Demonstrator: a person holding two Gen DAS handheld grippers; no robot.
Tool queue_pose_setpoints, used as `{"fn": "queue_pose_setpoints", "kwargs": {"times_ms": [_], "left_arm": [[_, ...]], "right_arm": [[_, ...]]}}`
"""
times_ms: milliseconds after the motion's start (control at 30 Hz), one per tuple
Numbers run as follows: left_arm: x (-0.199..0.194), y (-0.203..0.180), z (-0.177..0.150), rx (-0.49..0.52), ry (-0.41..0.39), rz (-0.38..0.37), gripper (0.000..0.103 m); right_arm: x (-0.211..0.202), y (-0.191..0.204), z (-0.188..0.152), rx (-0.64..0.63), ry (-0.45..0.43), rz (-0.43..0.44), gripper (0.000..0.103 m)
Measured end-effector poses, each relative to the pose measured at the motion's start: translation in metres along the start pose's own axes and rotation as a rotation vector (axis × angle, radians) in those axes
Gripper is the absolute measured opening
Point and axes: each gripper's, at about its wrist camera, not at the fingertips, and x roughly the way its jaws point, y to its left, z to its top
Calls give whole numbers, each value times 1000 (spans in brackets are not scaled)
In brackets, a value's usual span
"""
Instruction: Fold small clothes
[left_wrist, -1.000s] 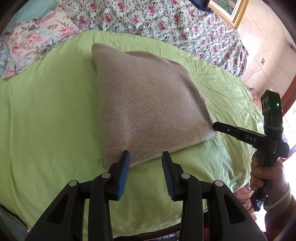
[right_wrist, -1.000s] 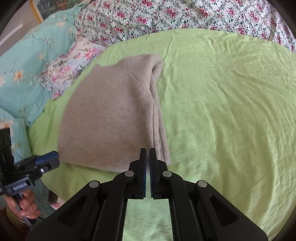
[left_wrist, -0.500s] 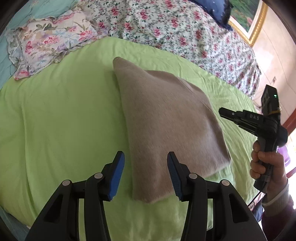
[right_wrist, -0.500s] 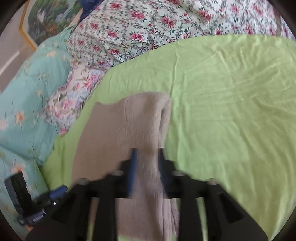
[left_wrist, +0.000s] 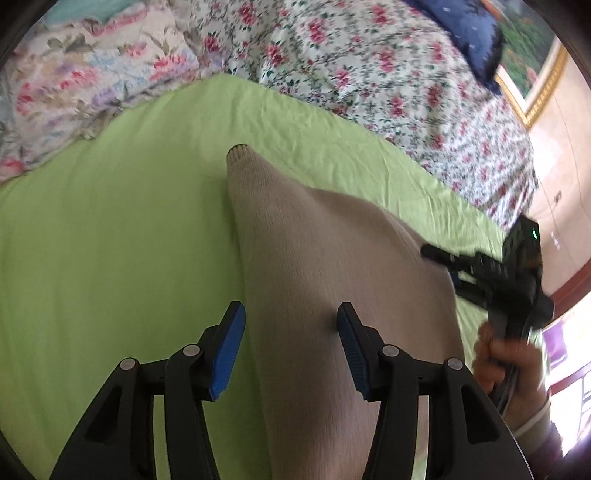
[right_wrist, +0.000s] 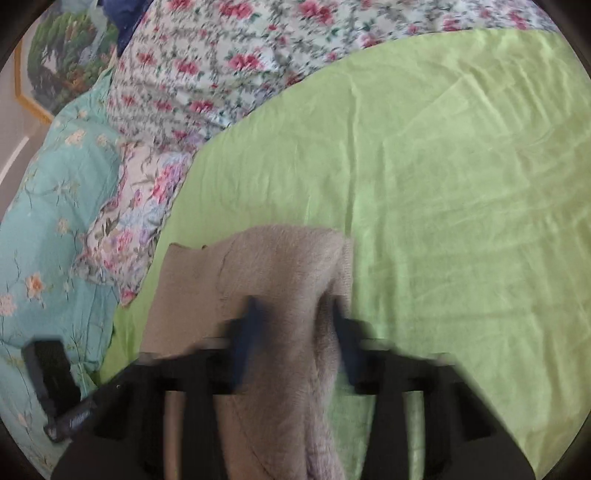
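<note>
A folded beige knitted garment (left_wrist: 332, 266) (right_wrist: 280, 266) lies on the green sheet (left_wrist: 110, 240). My left gripper (left_wrist: 290, 308) hovers over the garment's near left edge. Its jaws are opening, that edge runs between them, and the blue pads do not press on it. My right gripper (right_wrist: 295, 306) is blurred by motion. Its jaws stand apart astride the garment's thick folded right edge and are closing. The left wrist view shows the right gripper (left_wrist: 439, 266) at the garment's right side, held by a hand (left_wrist: 506, 362).
Floral bedding (left_wrist: 369, 74) and a pale floral pillow (left_wrist: 74, 81) lie beyond the green sheet (right_wrist: 461, 184). A teal flowered quilt (right_wrist: 48, 221) borders the left. A framed picture (left_wrist: 532, 74) hangs on the wall, with a dark blue cushion (left_wrist: 469, 33) below it.
Both grippers have moved forward over the garment. The right jaws went from shut to apart around the folded edge. The left jaws widened and now straddle the left edge.
</note>
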Motion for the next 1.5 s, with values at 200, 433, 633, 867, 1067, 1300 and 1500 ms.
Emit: {"fn": "queue_pose_setpoints", "kwargs": {"times_ms": [200, 433, 633, 867, 1067, 1300, 1500], "left_arm": [[25, -8, 10, 27, 15, 68, 56], [30, -10, 3, 24, 17, 97, 58], [7, -11, -12, 27, -9, 104, 58], [-30, -13, -43, 46, -36, 125, 63], [-51, -15, -77, 85, -22, 139, 68], [-67, -9, -125, 112, 27, 178, 76], [-81, -9, -151, 165, 28, 221, 81]], "right_arm": [[-22, 8, -7, -74, -105, -79, 9], [-17, -9, -14, -12, -71, -132, 33], [-63, 4, -35, -26, -119, -122, 41], [-92, 21, -84, -39, -111, -120, 47], [-104, 37, -119, -102, -92, -146, 53], [-115, 49, -155, -176, -57, -187, 64], [-118, 56, -189, -240, -2, -220, 72]]}}
